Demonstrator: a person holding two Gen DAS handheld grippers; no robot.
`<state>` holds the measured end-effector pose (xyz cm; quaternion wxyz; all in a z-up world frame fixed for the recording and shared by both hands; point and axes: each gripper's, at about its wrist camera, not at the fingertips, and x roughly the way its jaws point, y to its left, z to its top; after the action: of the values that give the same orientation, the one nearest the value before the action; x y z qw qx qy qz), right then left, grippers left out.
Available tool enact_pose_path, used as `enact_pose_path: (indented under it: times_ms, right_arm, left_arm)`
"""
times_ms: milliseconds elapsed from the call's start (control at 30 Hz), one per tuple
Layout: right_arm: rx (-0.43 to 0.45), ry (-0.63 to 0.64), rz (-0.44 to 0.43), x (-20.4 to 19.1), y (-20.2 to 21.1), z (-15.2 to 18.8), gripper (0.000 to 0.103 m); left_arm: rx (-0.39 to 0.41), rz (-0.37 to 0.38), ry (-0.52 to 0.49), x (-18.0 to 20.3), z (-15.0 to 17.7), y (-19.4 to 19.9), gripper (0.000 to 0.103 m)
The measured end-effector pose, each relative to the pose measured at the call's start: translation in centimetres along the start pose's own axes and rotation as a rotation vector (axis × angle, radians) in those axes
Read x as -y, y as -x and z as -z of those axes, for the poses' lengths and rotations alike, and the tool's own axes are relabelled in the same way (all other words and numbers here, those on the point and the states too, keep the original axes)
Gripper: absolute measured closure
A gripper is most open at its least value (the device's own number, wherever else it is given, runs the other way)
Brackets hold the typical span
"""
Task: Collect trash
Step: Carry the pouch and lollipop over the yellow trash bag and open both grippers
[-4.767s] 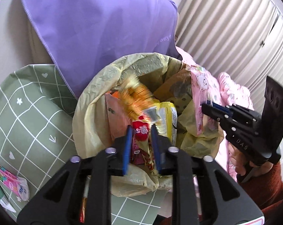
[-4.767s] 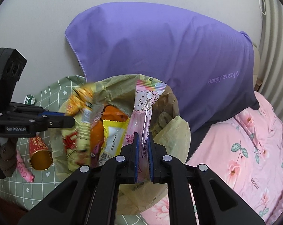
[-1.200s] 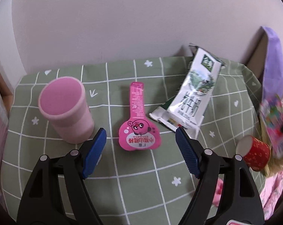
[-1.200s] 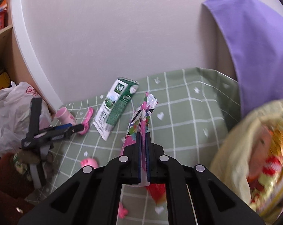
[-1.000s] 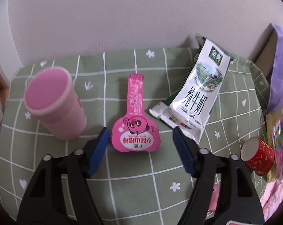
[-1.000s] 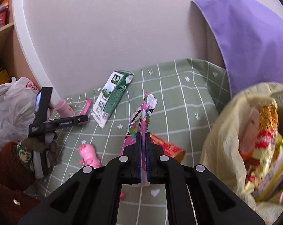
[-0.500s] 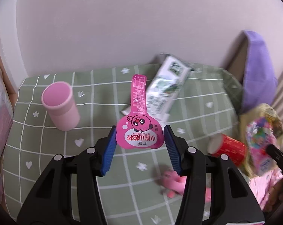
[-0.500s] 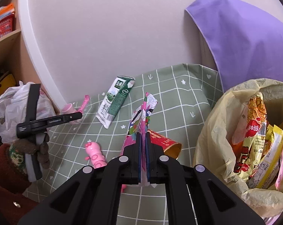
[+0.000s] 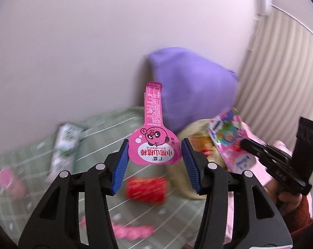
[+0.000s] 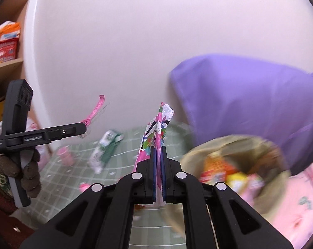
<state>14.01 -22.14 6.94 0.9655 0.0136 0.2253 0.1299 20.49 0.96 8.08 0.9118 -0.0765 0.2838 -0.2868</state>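
Observation:
My left gripper (image 9: 155, 157) is shut on a flat pink lollipop-shaped wrapper (image 9: 154, 143) with a cartoon face, held upright in the air between the blue pads. My right gripper (image 10: 158, 166) is shut on a crumpled pink, many-coloured snack wrapper (image 10: 156, 128). A yellow trash bag (image 10: 198, 151), stuffed with snack packets, lies low on the right. In the left wrist view the right gripper (image 9: 247, 144) holds its wrapper (image 9: 229, 139) over the bag (image 9: 183, 178). The right wrist view shows the left gripper (image 10: 83, 127) at the left with the pink wrapper (image 10: 94, 110).
On the green checked mat (image 9: 106, 128) lie a green-and-white milk carton (image 9: 63, 149), a red paper cup (image 9: 146, 188), a pink cup (image 9: 9, 182) and a pink toy (image 9: 129, 230). A purple pillow (image 9: 187, 87) leans behind the bag. Pink floral bedding (image 10: 297, 197) lies at right, shelves (image 10: 5, 47) at far left.
The left gripper closed on the pink wrapper, lifted it off the mat and swung right toward the bag. The right gripper rose with its wrapper and came nearer the bag.

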Motion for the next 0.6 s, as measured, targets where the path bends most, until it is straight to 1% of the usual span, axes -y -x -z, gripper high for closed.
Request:
enact_pose_path:
  times_ms: [133, 167, 200, 233, 267, 300, 400, 500, 567, 600]
  right_arm:
    - [0.03, -0.014, 0.13, 3.5, 2.4, -0.8, 0.097]
    - [0.035, -0.021, 0.156, 4.3, 2.9, -0.9, 0.097]
    - [0.042, -0.031, 0.183, 5.3, 3.4, -0.9, 0.097]
    - [0.047, -0.042, 0.202, 6.1, 3.8, -0.8, 0.097]
    - [0.048, -0.054, 0.22, 6.9, 4.0, -0.8, 0.097]
    - [0.046, -0.069, 0.241, 7.8, 4.4, -0.6, 0.097]
    - [0.037, -0.09, 0.285, 9.6, 5.0, -0.3, 0.097]
    - [0.027, -0.107, 0.312, 10.8, 5.2, 0.5, 0.097]
    - [0.021, -0.121, 0.324, 11.4, 5.2, 1.0, 0.097]
    - [0.02, -0.129, 0.33, 11.8, 5.4, 1.2, 0.097]
  left_arm:
    - [-0.032, 0.136, -0.073, 4.7, -1.8, -3.0, 0.055]
    - [-0.037, 0.148, -0.093, 5.4, -2.0, -3.6, 0.055]
    - [-0.046, 0.158, -0.118, 6.3, -2.1, -4.2, 0.055]
    - [-0.07, 0.17, -0.154, 7.6, -2.2, -5.7, 0.055]
    - [-0.091, 0.179, -0.168, 8.3, -2.1, -6.7, 0.055]
    - [-0.129, 0.191, -0.179, 9.0, -1.9, -8.2, 0.055]
    - [-0.209, 0.199, -0.198, 10.4, -1.0, -11.8, 0.055]
    - [-0.283, 0.206, -0.238, 11.8, 0.1, -15.4, 0.055]
    - [-0.311, 0.205, -0.256, 12.3, 1.6, -16.6, 0.055]
    - [-0.322, 0.203, -0.261, 12.4, 1.8, -17.0, 0.055]
